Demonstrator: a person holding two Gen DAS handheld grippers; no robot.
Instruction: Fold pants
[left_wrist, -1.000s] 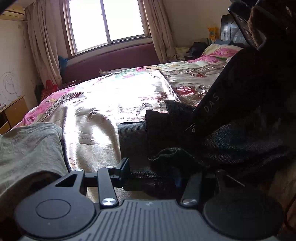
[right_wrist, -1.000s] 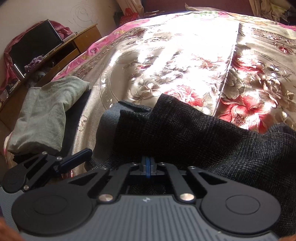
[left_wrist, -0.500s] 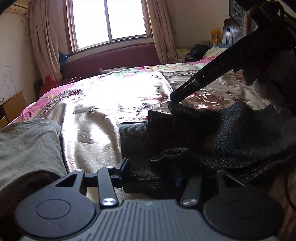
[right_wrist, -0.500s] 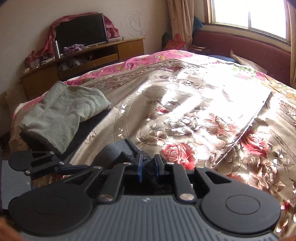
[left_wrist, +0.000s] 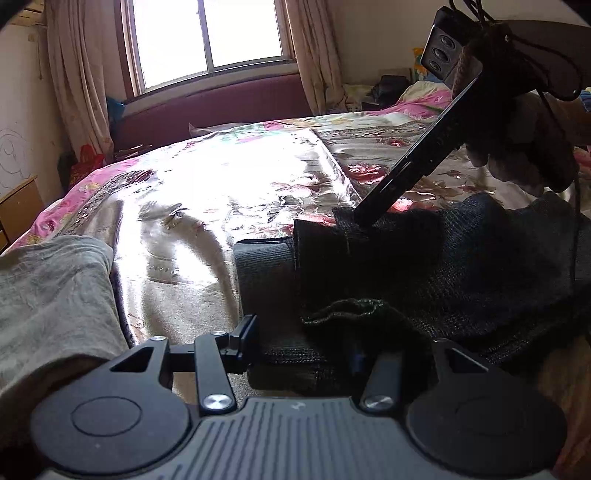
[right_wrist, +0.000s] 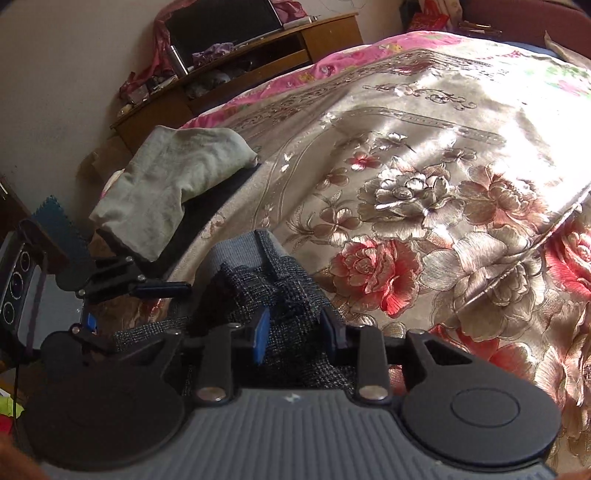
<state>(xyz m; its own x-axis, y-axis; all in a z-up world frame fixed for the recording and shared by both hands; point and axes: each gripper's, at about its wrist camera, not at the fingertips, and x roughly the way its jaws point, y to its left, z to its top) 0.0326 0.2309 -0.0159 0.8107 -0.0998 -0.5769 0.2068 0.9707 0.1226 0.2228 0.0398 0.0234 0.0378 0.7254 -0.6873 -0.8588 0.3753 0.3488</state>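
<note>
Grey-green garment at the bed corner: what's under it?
Under the grey-green garment a flat black piece of fabric sticks out along its edge, lying on the floral bedspread. How far that black piece runs beneath is covered.

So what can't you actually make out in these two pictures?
- Left wrist view: the left gripper's right finger is buried under the dark pants, so its grip is unclear.
- Right wrist view: most of the pants lie below the right gripper, whose jaws are opening around a fold.
- Right wrist view: the dark cloth under the grey-green garment is mostly covered.
- Both views: the bedspread runs off frame.
</note>
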